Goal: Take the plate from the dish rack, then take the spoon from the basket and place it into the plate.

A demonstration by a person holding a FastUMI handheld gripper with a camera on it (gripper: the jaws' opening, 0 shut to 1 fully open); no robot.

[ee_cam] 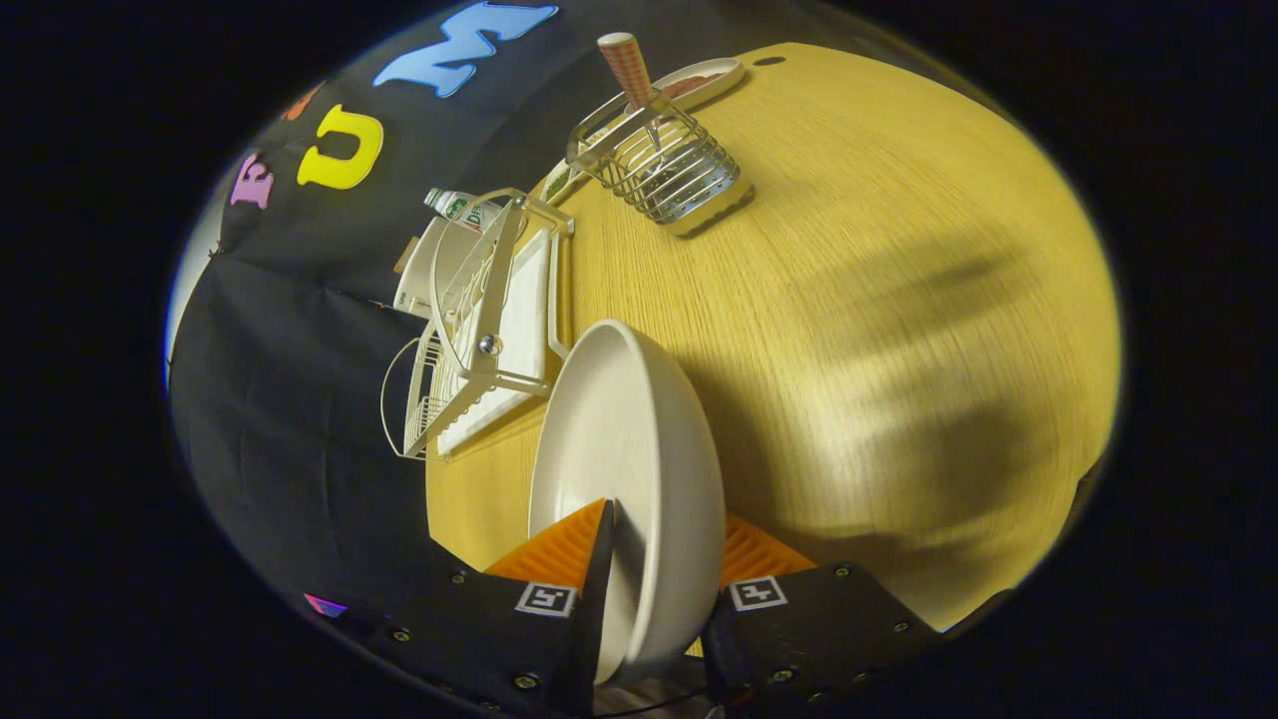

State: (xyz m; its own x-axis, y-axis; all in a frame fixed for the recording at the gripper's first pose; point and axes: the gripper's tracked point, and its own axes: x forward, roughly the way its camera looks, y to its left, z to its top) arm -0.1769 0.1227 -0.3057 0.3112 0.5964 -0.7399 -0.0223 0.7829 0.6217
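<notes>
A white plate [629, 439] stands on edge between my fingers, with my gripper [654, 539] shut on its rim and the plate held over the wooden table [899, 300]. The white wire dish rack [489, 320] sits just beyond the plate, beside the booth's black wall. Farther off stands a wire basket [664, 165] on the table. A handle with a red checked pattern [627, 65] sticks up out of it; I take it for the spoon, its bowl hidden inside the basket.
A small oval dish [704, 80] lies behind the basket. A bottle with a green label [459, 207] lies behind the dish rack by the wall. Bare tabletop stretches from the basket toward my fingers.
</notes>
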